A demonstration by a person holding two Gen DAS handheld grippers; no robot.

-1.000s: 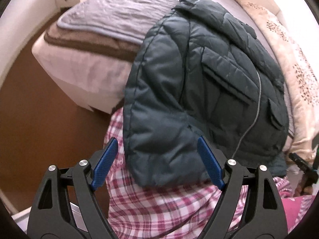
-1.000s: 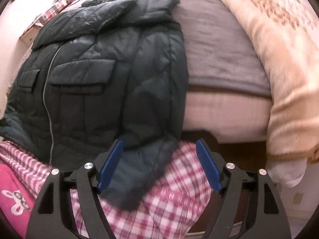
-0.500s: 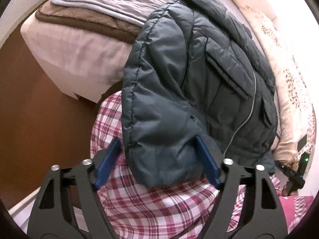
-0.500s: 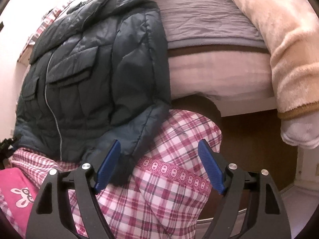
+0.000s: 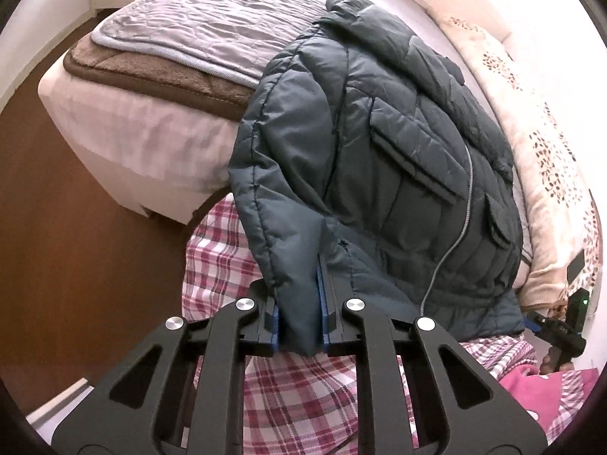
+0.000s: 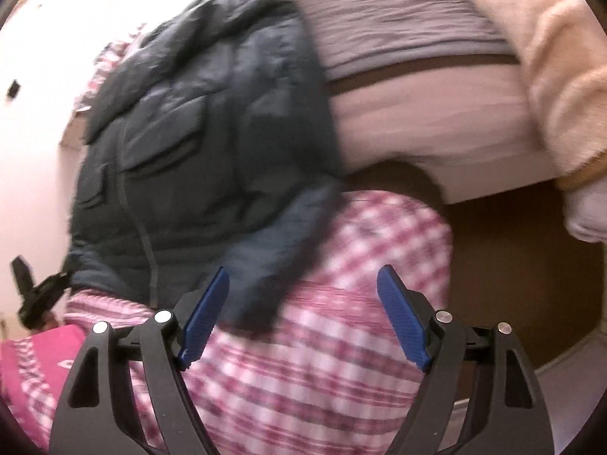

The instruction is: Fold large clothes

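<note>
On the bed edge: dark quilted jacket, draped.
Left gripper clamped on jacket's sleeve end; right gripper jaws wide, empty, beside other sleeve.

I count one dark quilted jacket, one bed, one cream blanket, and my two grippers: left gripper, right gripper.

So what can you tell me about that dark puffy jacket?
The jacket is dark blue-grey, quilted and puffy, apparently zipped shut with a grey zipper, with flap pockets. It lies front-up across the bed edge, its lower part draped over the red plaid fabric. The left gripper pinches a sleeve end; the right gripper is open near the other sleeve.
</note>
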